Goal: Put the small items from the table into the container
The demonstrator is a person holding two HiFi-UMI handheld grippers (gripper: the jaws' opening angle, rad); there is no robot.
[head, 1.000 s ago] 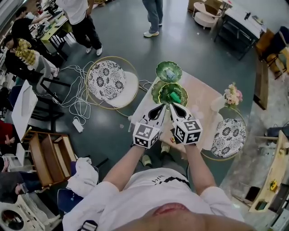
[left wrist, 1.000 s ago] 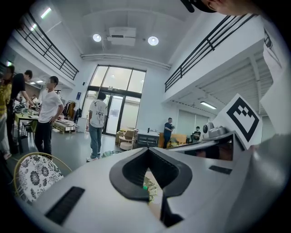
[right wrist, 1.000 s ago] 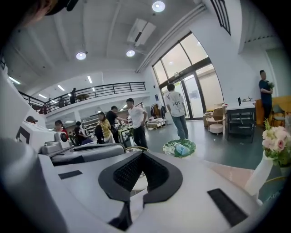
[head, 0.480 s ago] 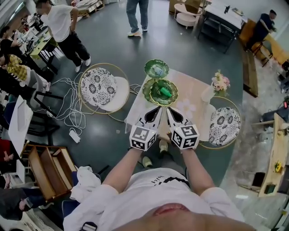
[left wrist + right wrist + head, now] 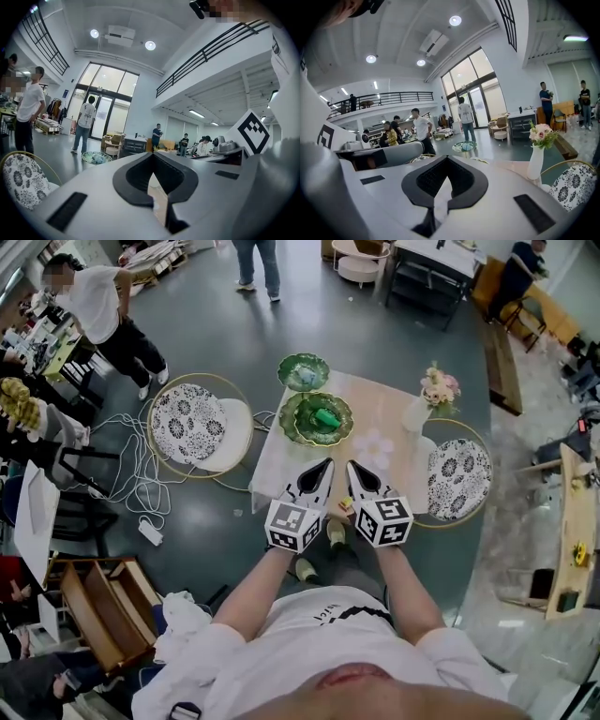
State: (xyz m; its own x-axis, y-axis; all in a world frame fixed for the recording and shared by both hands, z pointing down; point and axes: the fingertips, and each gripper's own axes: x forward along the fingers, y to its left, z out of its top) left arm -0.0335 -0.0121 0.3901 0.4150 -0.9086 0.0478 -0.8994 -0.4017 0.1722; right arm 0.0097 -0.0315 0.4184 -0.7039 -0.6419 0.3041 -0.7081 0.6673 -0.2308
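Observation:
A large green dish [image 5: 302,424] with a gold rim stands on the far left part of the pale table [image 5: 281,460], and a green item [image 5: 326,416] lies in it. A smaller green dish [image 5: 303,371] sits at the far corner and also shows as the dish [image 5: 96,157] and the dish [image 5: 464,146]. My left gripper [image 5: 324,466] [image 5: 153,161] and right gripper [image 5: 353,468] [image 5: 448,161] hover side by side over the table's near part, short of the large dish. Both are shut with nothing between the jaws. A small yellowish item [image 5: 345,508] shows between the gripper bodies.
A white vase of pink flowers [image 5: 427,395] [image 5: 536,159] stands at the table's right side, with a white flower-shaped piece [image 5: 375,446] near the middle. Patterned round chairs [image 5: 192,418] [image 5: 459,479] flank the table. Cables [image 5: 131,465] lie on the floor at left; people stand beyond.
Both grippers have drawn back from the large green dish toward the table's near edge, staying shut. The table and dishes now lie farther off in the head view.

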